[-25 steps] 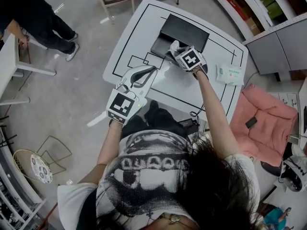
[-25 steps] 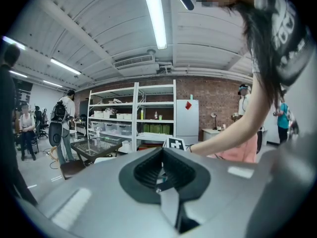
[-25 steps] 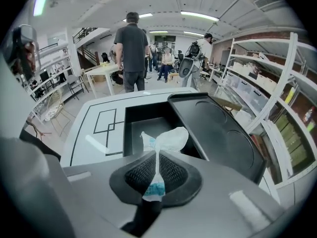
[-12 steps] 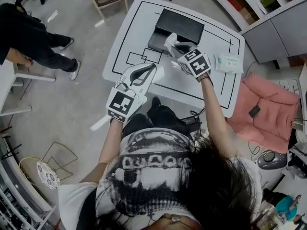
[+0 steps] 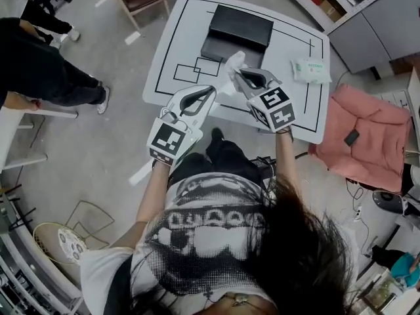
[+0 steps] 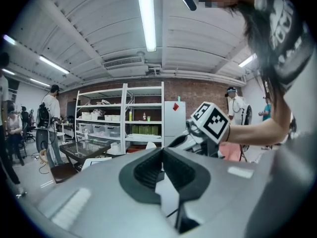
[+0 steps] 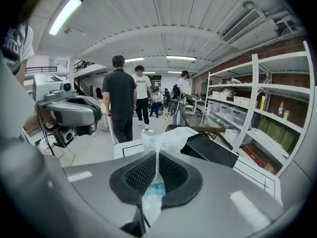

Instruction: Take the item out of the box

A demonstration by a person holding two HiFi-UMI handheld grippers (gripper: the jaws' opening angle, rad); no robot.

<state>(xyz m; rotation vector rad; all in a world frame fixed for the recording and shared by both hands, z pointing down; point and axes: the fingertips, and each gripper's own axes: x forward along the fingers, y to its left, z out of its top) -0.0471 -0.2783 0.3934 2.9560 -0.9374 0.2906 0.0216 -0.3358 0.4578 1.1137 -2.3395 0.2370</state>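
Right gripper view: right tongs [image 7: 157,168] pinch clear plastic packet [image 7: 172,139], held above white worktop [image 7: 127,148], out of black box [image 7: 213,152], just beside it. Left tongs [image 6: 162,152] pressed together, empty, at worktop's near edge.

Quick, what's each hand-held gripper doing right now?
Left hand-held gripper: closed, empty.
Right hand-held gripper: closed on the plastic packet.

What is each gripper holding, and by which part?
The right gripper pinches a clear plastic packet near one end, its bulk beyond the tips. The left gripper is shut, holding nothing.
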